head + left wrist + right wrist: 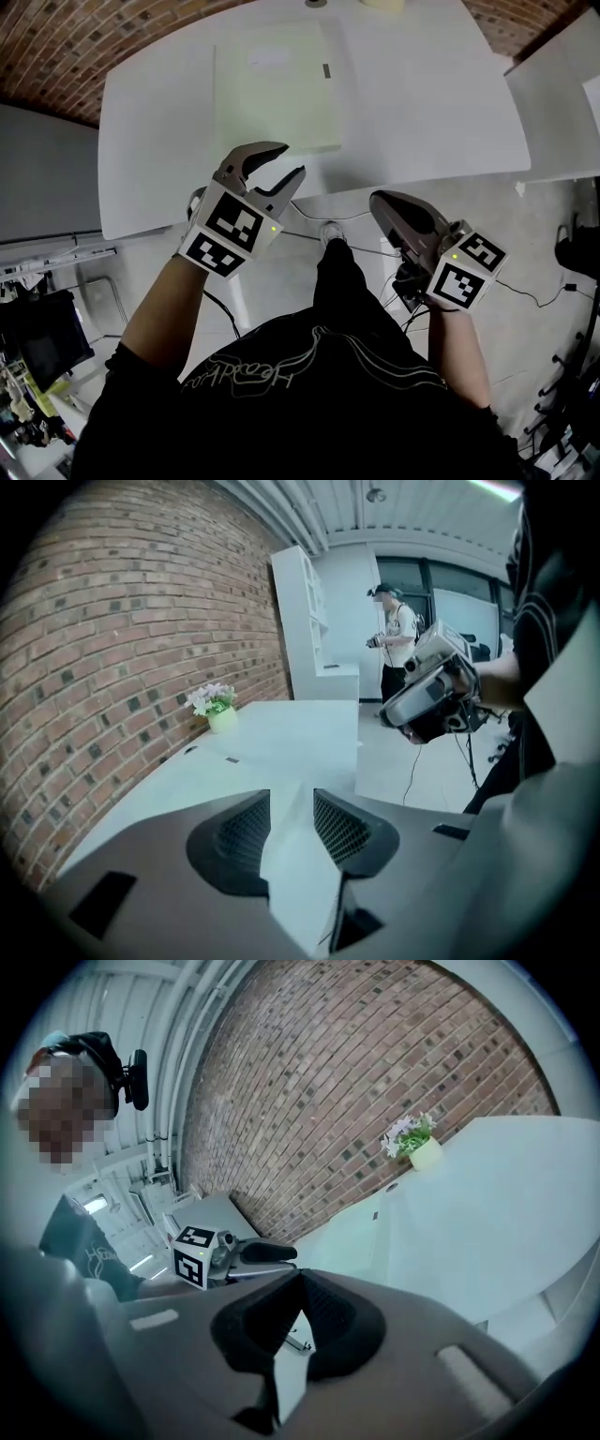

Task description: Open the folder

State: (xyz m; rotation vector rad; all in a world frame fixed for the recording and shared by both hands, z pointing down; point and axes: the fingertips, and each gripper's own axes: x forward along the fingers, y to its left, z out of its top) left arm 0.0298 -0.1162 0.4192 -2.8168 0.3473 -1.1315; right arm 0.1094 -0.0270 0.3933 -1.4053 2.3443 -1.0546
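Note:
A pale yellow-green folder (277,89) lies flat and closed on the white table (422,103), with a small dark tab near its right edge. My left gripper (292,159) hovers at the table's front edge, just short of the folder's near edge. Its jaws stand open (292,799) with nothing between them. My right gripper (377,199) hangs lower and to the right, off the table and over the floor. Its fingertips meet (300,1277), so it is shut and empty. Each gripper shows in the other's view: the right gripper (431,696), the left gripper (225,1255).
A small pot of flowers (217,710) stands at the table's far end by the brick wall (112,639). A person (394,635) stands in the background beside a white shelf unit (305,611). Cables (309,230) run over the floor below the table edge. A second white table (562,103) adjoins at the right.

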